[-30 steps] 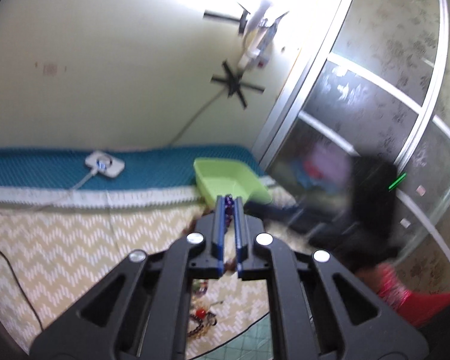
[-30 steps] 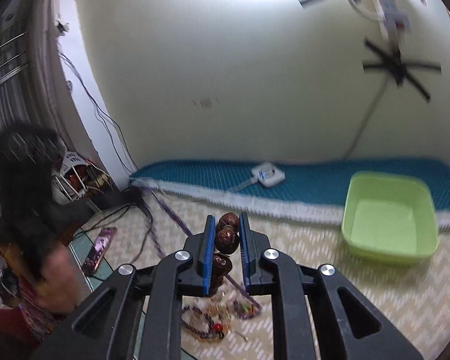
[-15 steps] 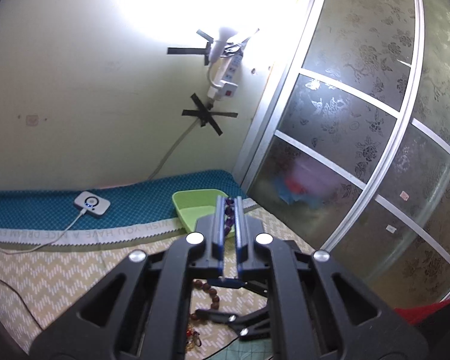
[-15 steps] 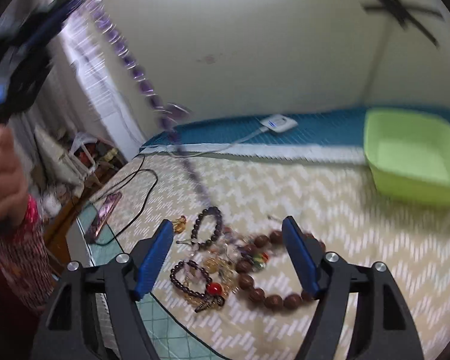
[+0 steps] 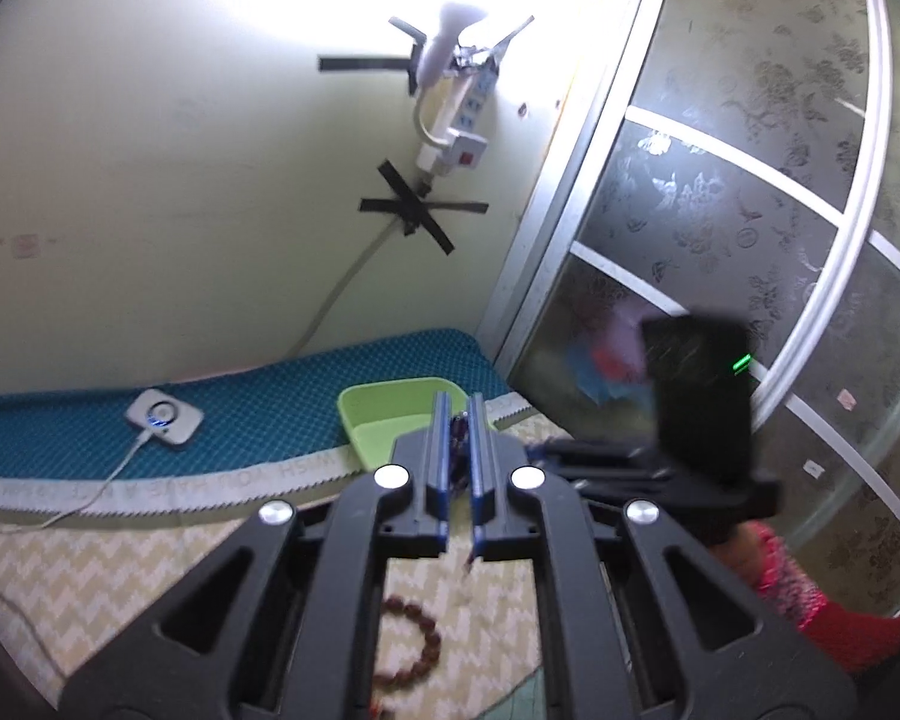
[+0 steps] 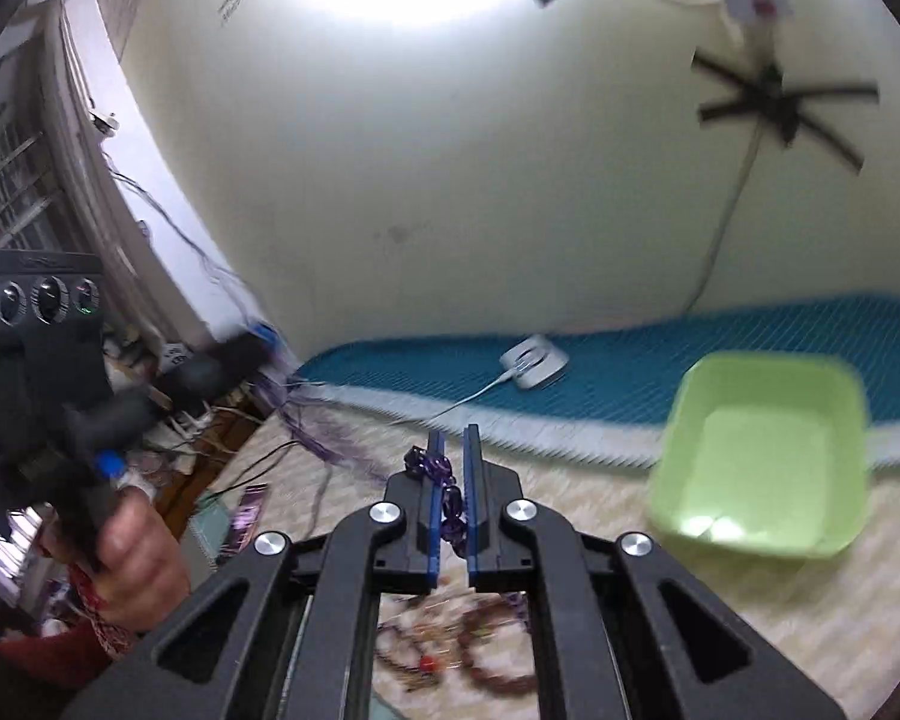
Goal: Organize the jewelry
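My left gripper (image 5: 457, 411) is shut on a purple bead necklace (image 5: 457, 450). My right gripper (image 6: 453, 438) is shut on the same purple bead necklace (image 6: 444, 489), which stretches blurred to the left towards the other gripper (image 6: 234, 360). Both are held above the chevron mat (image 6: 690, 630). The green tray (image 6: 762, 450) stands at the right, also in the left wrist view (image 5: 390, 420). A brown bead bracelet (image 5: 417, 639) lies on the mat below the left gripper. A pile of bracelets (image 6: 468, 648) lies under the right gripper.
A teal mat (image 5: 240, 414) with a white charger (image 5: 163, 417) runs along the wall. A patterned glass sliding door (image 5: 720, 240) stands at the right. Cables and clutter (image 6: 168, 408) lie at the left edge.
My right gripper, open half a second ago above the pile, has shut on the purple necklace and lifted. The large brown bead bracelet it held earlier lies on the mat.
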A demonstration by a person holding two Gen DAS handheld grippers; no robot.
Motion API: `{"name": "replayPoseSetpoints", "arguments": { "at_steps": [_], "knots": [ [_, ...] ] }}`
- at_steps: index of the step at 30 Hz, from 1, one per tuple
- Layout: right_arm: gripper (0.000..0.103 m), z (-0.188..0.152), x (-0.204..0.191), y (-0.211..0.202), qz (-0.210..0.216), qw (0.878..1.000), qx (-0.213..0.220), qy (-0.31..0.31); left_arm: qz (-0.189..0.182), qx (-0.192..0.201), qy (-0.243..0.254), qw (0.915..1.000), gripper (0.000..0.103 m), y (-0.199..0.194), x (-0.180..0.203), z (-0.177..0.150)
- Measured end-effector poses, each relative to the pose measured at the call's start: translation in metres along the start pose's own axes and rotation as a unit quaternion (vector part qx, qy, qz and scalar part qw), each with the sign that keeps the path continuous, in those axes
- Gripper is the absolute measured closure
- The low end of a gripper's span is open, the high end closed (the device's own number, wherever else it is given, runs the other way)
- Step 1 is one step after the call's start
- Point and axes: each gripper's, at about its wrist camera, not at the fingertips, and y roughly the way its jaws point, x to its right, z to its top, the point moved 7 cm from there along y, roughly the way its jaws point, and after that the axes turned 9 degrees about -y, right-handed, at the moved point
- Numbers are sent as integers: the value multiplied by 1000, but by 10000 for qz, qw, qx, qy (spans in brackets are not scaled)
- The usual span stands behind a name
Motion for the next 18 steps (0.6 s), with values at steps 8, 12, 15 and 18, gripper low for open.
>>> {"name": "replayPoseSetpoints", "arguments": {
  "at_steps": [8,12,15,18],
  "knots": [
    [103,4,102,14,-1108,9904,-797,201,64,-802,-13,9968,98,131,5,2],
    [103,-33,155,41,-1442,9780,-1337,690,387,-1384,-135,9895,97,190,-13,-20],
    [103,-64,173,61,-1474,9650,-2050,712,726,-1975,-196,9774,93,219,-31,-42],
    [94,-84,170,61,-1598,9575,-2355,460,792,-2140,-317,9731,93,215,-45,-52]
  ]
}}
